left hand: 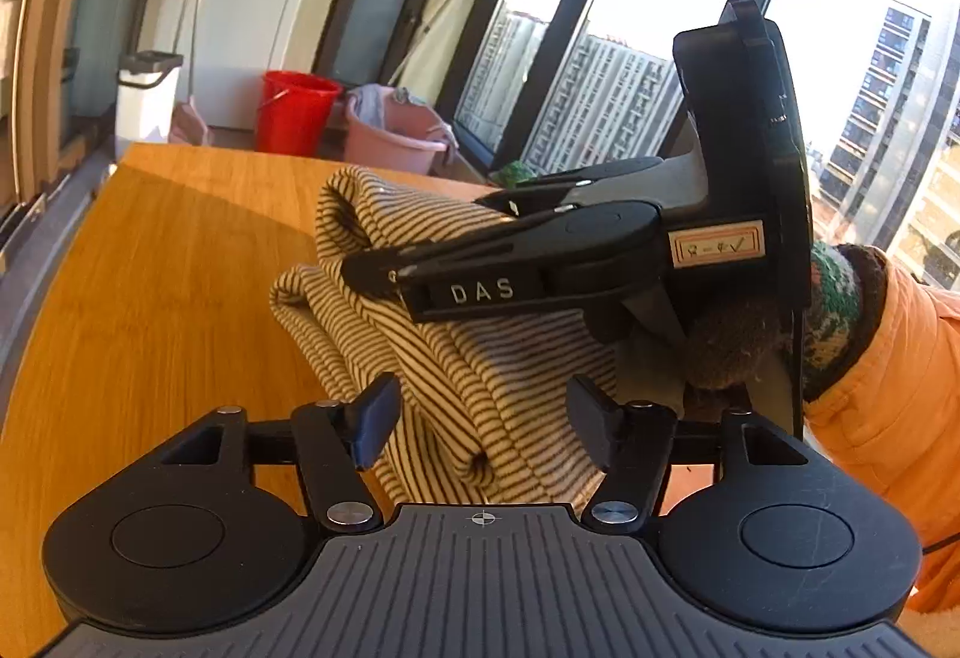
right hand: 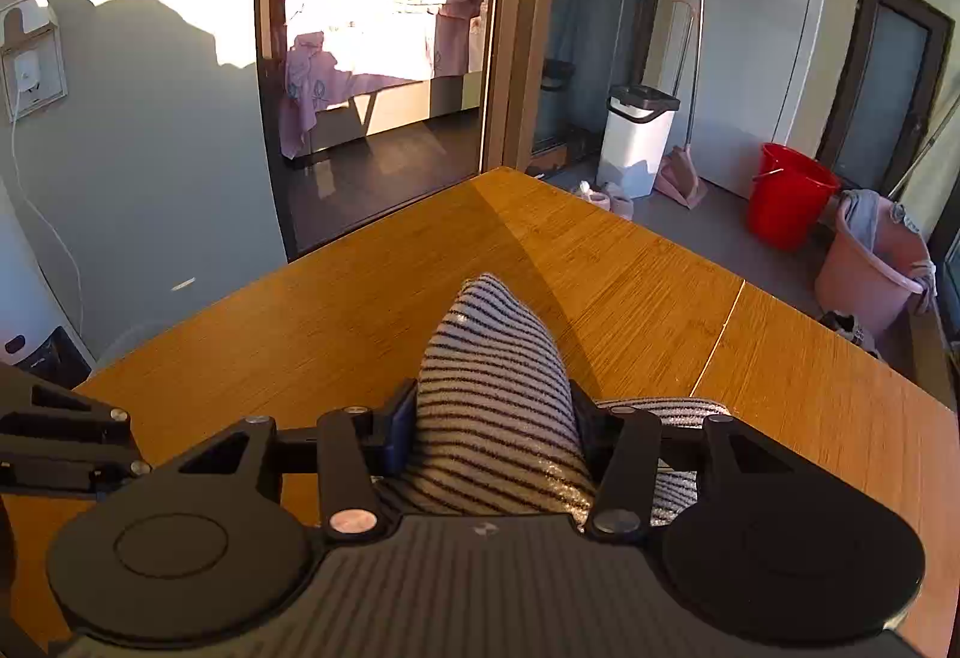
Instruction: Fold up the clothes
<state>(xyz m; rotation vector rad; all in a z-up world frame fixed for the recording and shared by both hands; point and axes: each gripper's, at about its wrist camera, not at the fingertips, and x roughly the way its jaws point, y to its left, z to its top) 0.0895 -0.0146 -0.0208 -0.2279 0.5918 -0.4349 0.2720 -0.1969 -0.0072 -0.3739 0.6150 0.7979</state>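
Right claw (right hand: 493, 418) pinches bunched cream-and-dark striped knit garment (right hand: 492, 394) at frame centre over orange wooden worktop (right hand: 630, 262); left claw (left hand: 486, 418) spread around the folds.

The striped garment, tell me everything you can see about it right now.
The striped garment is a soft knit, cream with thin dark stripes, bunched into thick rolled folds above the wooden table. The right hand-held gripper is clamped on a bulging fold; the left hand-held gripper straddles another fold, apparently open.
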